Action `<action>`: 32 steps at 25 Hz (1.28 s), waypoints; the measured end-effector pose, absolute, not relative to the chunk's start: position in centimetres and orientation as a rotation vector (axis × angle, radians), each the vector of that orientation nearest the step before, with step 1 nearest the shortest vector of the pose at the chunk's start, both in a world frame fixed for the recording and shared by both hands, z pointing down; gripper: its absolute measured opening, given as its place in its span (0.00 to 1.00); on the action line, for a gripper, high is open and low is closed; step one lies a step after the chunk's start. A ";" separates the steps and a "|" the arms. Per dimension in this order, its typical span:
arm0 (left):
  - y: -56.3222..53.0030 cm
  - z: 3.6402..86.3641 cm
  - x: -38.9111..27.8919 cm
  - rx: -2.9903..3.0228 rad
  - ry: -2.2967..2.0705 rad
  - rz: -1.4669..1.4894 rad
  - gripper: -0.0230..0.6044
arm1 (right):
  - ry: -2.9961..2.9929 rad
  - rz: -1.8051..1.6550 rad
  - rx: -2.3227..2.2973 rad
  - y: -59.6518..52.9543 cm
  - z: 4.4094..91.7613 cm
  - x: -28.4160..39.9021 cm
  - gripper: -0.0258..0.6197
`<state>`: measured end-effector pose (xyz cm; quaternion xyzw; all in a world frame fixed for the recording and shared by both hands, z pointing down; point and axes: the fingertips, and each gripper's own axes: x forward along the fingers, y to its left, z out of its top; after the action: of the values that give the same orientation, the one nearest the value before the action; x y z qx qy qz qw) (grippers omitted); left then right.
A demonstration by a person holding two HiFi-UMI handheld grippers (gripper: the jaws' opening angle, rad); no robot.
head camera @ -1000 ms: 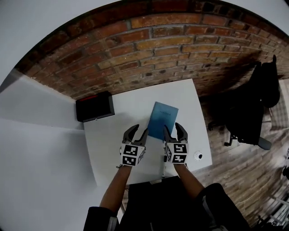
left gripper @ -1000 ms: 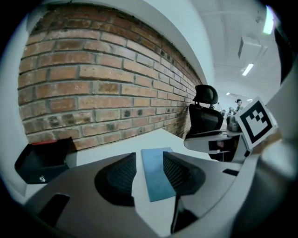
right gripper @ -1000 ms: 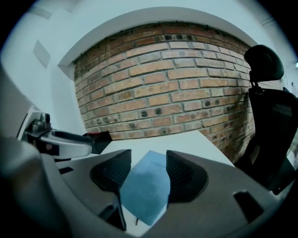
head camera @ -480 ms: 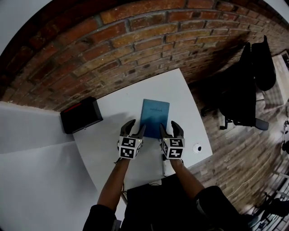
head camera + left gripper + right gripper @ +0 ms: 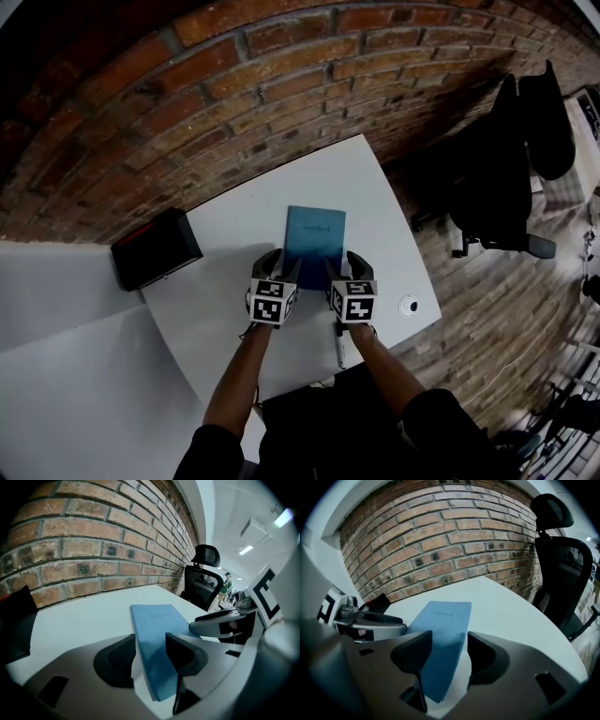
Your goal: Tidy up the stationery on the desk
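Observation:
A blue notebook (image 5: 314, 234) lies flat on the white desk (image 5: 375, 197), its cover up. My left gripper (image 5: 279, 270) is open at the notebook's near left corner. In the left gripper view that notebook (image 5: 154, 630) edge runs between the dark pads (image 5: 117, 658). My right gripper (image 5: 345, 270) is open at the near right corner, and the notebook (image 5: 443, 634) reaches in between its jaws. A pen (image 5: 338, 349) lies on the desk by my right forearm.
A black box (image 5: 155, 248) stands at the desk's left end against the brick wall (image 5: 244, 84). A small round object (image 5: 409, 306) sits near the right front corner. A black office chair (image 5: 506, 169) stands to the right of the desk.
The head view has swung, so the desk sits differently in frame. Both grippers have drawn slightly closer together at the notebook's near edge. The notebook still lies flat.

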<state>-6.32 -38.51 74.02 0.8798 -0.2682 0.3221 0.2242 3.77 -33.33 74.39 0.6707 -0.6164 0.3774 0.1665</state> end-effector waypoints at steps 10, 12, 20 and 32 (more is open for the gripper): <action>-38.5 76.2 -5.9 2.361 -0.716 0.900 0.34 | -1.742 1.119 1.852 -33.7 76.1 3.2 0.39; -38.5 76.2 -5.9 2.351 -0.717 0.891 0.34 | -1.742 1.129 1.841 -33.7 76.3 3.1 0.39; -38.5 76.2 -5.8 2.325 -0.720 0.879 0.34 | -1.739 1.154 1.791 -33.5 76.8 3.0 0.39; -37.7 76.1 -6.8 2.274 -0.751 0.839 0.33 | -1.743 1.169 1.707 -33.6 76.8 2.7 0.38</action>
<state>-6.83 -37.73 76.06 0.8556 -0.2824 0.3157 0.2974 2.67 -33.60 76.83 0.6160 -0.6291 0.4220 0.2162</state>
